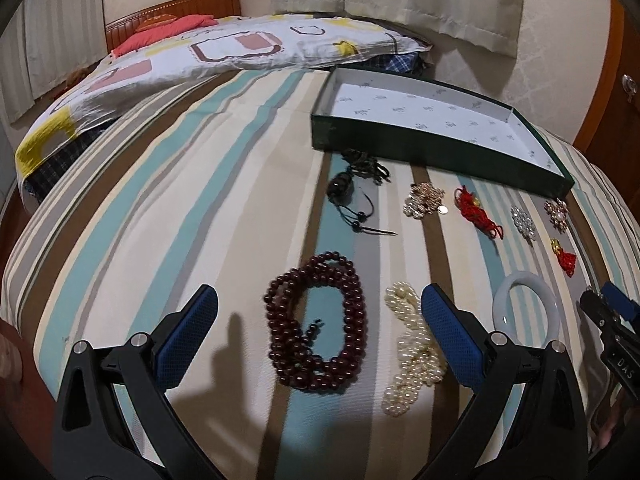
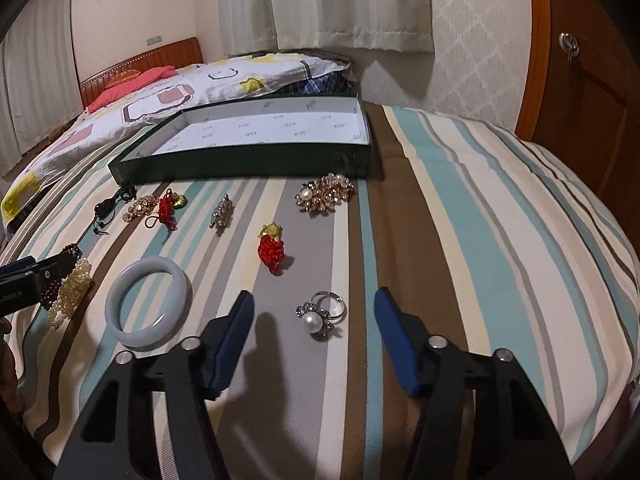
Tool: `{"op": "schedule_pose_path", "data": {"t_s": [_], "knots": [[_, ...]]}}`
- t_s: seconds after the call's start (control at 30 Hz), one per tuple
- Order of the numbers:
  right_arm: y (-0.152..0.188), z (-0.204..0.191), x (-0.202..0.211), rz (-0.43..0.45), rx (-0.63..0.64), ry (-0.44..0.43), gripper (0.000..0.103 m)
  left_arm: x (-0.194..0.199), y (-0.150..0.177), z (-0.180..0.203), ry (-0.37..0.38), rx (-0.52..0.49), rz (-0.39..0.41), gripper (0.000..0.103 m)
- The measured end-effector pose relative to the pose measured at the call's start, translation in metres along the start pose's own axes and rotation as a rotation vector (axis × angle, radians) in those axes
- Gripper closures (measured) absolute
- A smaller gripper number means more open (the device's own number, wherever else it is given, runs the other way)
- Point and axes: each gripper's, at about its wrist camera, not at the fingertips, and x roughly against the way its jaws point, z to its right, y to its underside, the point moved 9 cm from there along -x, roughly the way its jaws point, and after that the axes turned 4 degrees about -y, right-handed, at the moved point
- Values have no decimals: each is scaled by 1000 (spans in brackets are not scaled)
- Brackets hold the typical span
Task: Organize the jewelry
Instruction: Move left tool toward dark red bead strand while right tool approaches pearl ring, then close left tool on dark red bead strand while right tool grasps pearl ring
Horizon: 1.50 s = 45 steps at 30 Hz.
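Green-walled, the storage box [image 2: 240, 168] sat empty on the striped bed [image 2: 480, 240]; every piece lay outside it, so sorting was not begun. The right gripper [image 2: 314, 314] hovered with fingers apart, straddling the pearl ring [image 2: 322, 312] without contact. The left gripper [image 1: 320, 312] stood wide open over the dark red beads [image 1: 316, 328].

A striped bed cover [image 1: 224, 168] carries a shallow green box [image 1: 400, 142] at upper right, a patterned pillow [image 1: 224, 50] at upper left, and jewelry below the box: dark red beads [image 1: 316, 332], pearl strand [image 1: 412, 364], pale bangle [image 2: 149, 306], pearl ring [image 2: 322, 314].
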Motion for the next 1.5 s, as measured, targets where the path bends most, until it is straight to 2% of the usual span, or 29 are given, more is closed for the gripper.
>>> {"op": "schedule_pose_path", "data": {"t_s": [0.17, 0.27, 0.33, 0.37, 0.5, 0.57, 0.87, 0.93, 1.0, 1.27, 1.3, 1.5], "knots": [[1, 0, -1, -7, -7, -7, 48, 10, -5, -4, 8, 9, 22, 5], [2, -1, -2, -13, -3, -5, 52, 16, -9, -1, -4, -28, 45, 5], [2, -1, -2, -13, -2, -5, 52, 12, -7, -2, -3, -28, 31, 5], [2, -1, -1, -13, -1, -5, 52, 10, -5, -3, 0, -23, 19, 7], [2, -3, -1, -15, 6, -3, 55, -4, 5, -8, -5, -20, -34, 24], [2, -5, -1, -17, 16, -3, 57, -11, 10, -10, 15, -10, -63, 25], [4, -10, 1, -22, 25, -26, 71, -9, 13, -6, 12, -51, -44, 30], [5, -10, 1, -23, 25, -30, 76, -8, 12, -4, 22, -57, -40, 38], [5, -12, 2, -23, 25, -37, 77, -5, 13, -1, 36, -68, -31, 52], [6, -13, 2, -21, 26, -39, 77, -2, 12, 0, 54, -67, -20, 81], [5, -13, 3, -20, 27, -39, 77, -2, 11, -1, 73, -52, -19, 81], [4, -15, 6, -10, 33, -39, 77, -1, 12, -2, 73, -47, -12, 82]]}}
